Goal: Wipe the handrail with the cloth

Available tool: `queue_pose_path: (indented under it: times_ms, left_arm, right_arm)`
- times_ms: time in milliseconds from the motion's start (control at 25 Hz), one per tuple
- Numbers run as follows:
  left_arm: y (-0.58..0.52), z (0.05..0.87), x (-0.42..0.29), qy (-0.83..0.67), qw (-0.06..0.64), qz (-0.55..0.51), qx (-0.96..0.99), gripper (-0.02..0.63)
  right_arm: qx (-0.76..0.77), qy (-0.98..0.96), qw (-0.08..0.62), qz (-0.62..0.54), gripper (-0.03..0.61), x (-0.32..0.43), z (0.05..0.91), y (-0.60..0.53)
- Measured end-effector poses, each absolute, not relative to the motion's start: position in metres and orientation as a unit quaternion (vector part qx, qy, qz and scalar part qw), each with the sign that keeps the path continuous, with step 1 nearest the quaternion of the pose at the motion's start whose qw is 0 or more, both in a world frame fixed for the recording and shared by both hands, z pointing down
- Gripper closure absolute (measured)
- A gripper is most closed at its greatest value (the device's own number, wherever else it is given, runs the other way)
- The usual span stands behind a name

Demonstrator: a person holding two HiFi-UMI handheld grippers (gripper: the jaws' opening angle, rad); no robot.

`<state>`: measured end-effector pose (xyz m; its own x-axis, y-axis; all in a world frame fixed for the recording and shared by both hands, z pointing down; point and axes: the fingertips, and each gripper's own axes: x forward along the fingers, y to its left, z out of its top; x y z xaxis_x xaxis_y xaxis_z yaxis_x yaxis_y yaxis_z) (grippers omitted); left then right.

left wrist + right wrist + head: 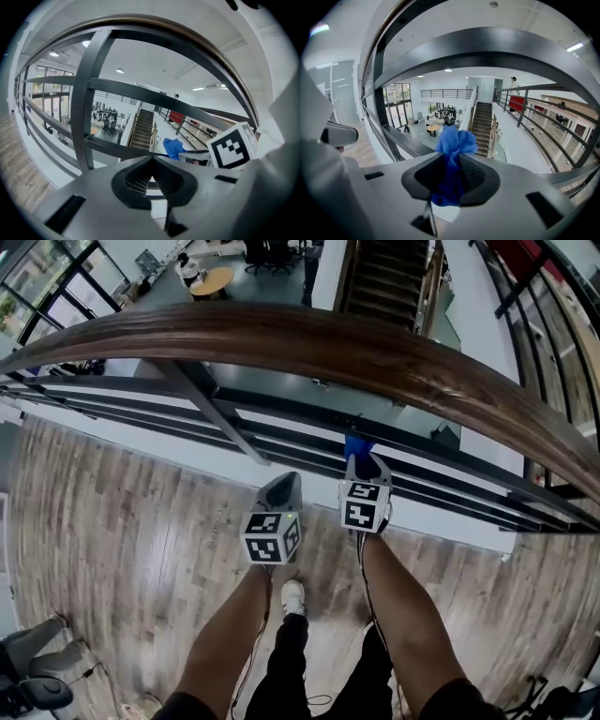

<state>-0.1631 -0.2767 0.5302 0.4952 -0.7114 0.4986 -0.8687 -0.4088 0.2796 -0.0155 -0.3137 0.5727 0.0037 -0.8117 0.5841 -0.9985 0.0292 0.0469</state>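
A curved brown wooden handrail arcs across the top of the head view, with dark metal rails beneath it. My right gripper is shut on a bunched blue cloth, held below the handrail and in front of the metal rails. In the right gripper view the cloth sticks out from between the jaws of the right gripper. My left gripper hangs just left of it, lower, shut with nothing in it. The left gripper view shows the left gripper, the cloth and the right gripper's marker cube.
A slanted metal post braces the railing left of the grippers. Beyond the railing is a drop to a lower floor with a staircase and a round table. I stand on wood flooring; dark gear lies at bottom left.
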Motion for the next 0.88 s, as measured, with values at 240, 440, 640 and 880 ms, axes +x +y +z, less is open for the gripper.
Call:
queue_pose_path:
  times_ms: [240, 440, 640, 880]
  left_arm:
    - [-0.258, 0.53, -0.1, -0.445, 0.249, 0.175, 0.842, 0.609]
    - [-0.244, 0.526, -0.034, -0.419, 0.25, 0.179, 0.855, 0.609]
    - [-0.226, 0.526, 0.037, -0.389, 0.25, 0.181, 0.868, 0.609]
    - [-0.2, 0.526, 0.117, -0.353, 0.234, 0.196, 0.884, 0.609]
  right_arm:
    - [0.694, -0.649, 0.229, 0.213, 0.479, 0.059, 0.572, -0.279]
    - [0.703, -0.634, 0.23, 0.226, 0.48, 0.125, 0.571, -0.254]
    - [0.712, -0.623, 0.232, 0.227, 0.48, 0.191, 0.571, -0.224]
    - [0.717, -0.612, 0.234, 0.238, 0.48, 0.266, 0.572, -0.192]
